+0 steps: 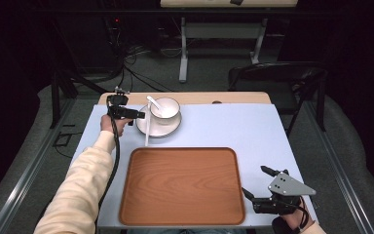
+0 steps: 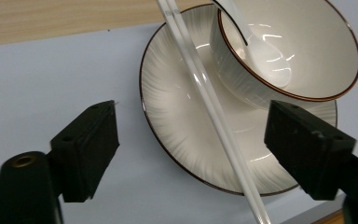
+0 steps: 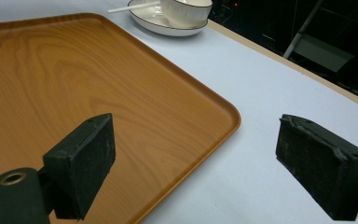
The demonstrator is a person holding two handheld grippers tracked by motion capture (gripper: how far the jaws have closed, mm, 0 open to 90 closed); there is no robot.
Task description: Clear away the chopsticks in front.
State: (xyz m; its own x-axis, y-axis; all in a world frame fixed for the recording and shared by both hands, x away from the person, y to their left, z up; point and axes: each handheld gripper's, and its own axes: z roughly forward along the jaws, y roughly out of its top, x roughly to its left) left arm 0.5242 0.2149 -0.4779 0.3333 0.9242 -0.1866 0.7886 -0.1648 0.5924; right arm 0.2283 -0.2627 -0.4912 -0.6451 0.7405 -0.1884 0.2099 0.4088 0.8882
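**Left fingers at the plate rim, chopsticks between them**

Presently the left gripper [image 1: 135,115] sits at the near-left rim of the round white ribbed plate with a dark edge line [image 2: 177,121]. Its fingers [image 2: 86,149] are spread, nothing pinched. No earlier picture, so only the stance is noted.

- Pair of long white chopsticks [image 2: 214,112]: lies slantwise across the plate, passing between the two left fingers, nearer the right-hand one in the left gripper view. Neither pad touches it. Its near tip runs off the plate onto the pale blue counter [image 2: 51,79], toward the tray.
- White ribbed bowl with a brown rim [image 2: 303,56]: stands on the plate, beyond the right-hand finger. A white ceramic spoon [image 2: 256,44] rests inside it, handle leaning out over the rim.
- Plate lies partly between the fingers; the left-hand finger is off the plate, over bare counter.

Right gripper [image 1: 260,184]: held low at the near right corner of the counter, fingers [image 3: 81,161] spread wide, holding nothing. The rounded corner of the rectangular wood-grain brown tray [image 3: 98,93] lies between them, the left-hand finger over the tray, the other over blue counter. Whether that gripper rests on the surface cannot be told.
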